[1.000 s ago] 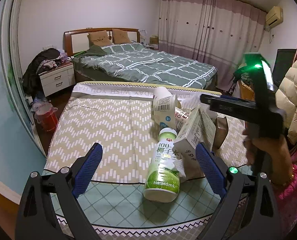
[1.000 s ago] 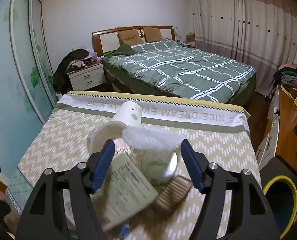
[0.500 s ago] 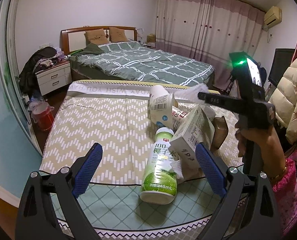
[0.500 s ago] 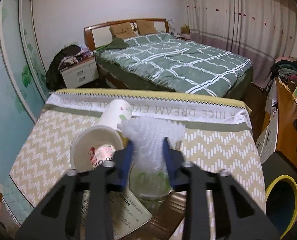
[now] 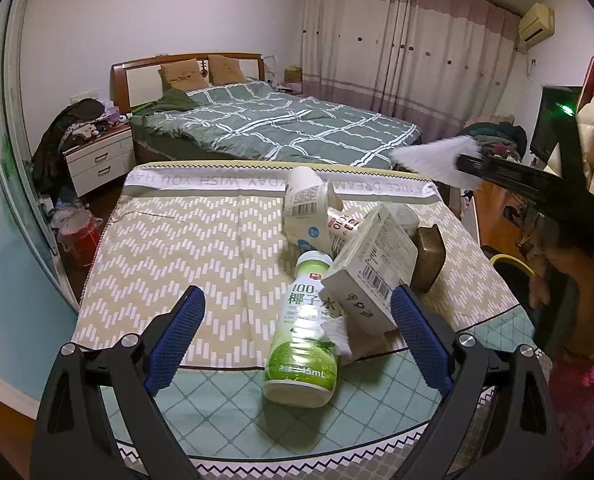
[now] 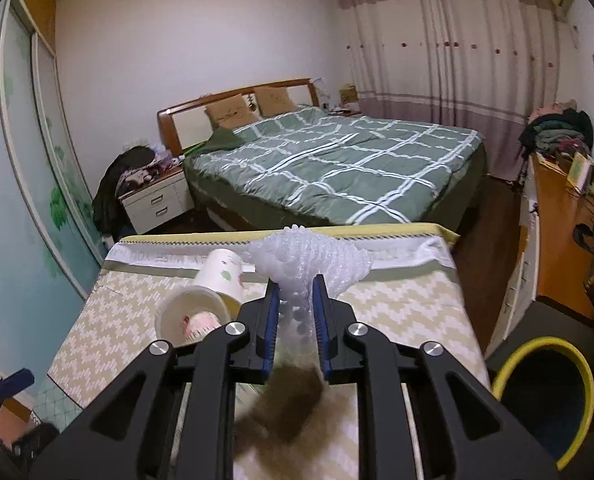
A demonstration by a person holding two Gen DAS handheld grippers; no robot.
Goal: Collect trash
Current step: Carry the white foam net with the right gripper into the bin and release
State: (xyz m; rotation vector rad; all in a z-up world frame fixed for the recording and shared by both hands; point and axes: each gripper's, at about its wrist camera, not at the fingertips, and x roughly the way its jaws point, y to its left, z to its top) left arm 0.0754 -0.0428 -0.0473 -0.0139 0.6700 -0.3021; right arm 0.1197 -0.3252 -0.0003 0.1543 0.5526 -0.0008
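A piece of white bubble wrap (image 6: 311,264) is clamped between the blue pads of the right gripper (image 6: 295,300), whose jaws are drawn nearly together on it; the wrap is bunched between the pads and fans out above and beyond the fingertips. In the left wrist view the same wrap (image 5: 437,158) is seen held up in the air, above the far right corner of the table (image 5: 177,240) and clear of the pile of trash.

The left gripper (image 5: 297,320) is held with its jaws spread wide and nothing between them, over the near edge of the table. Between its fingers, lying on the table, a green and white drink bottle (image 5: 303,332) is seen on its side with its cap pointing away from the near edge. A white carton (image 5: 371,270) is tilted against the bottle's right side, and a crumpled white tissue (image 5: 339,334) is tucked where the two meet. Behind the carton, towards the far edge of the table, a white paper cup (image 5: 305,210) and a second printed cup (image 5: 341,226) are piled together. A brown plastic tray (image 5: 429,258) is propped just to the right of the carton.

Off the right side of the table, on the floor, a dark bin with a yellow rim (image 6: 553,396) is seen. A bed with a green checked cover (image 6: 337,164) is seen beyond the far edge of the table.
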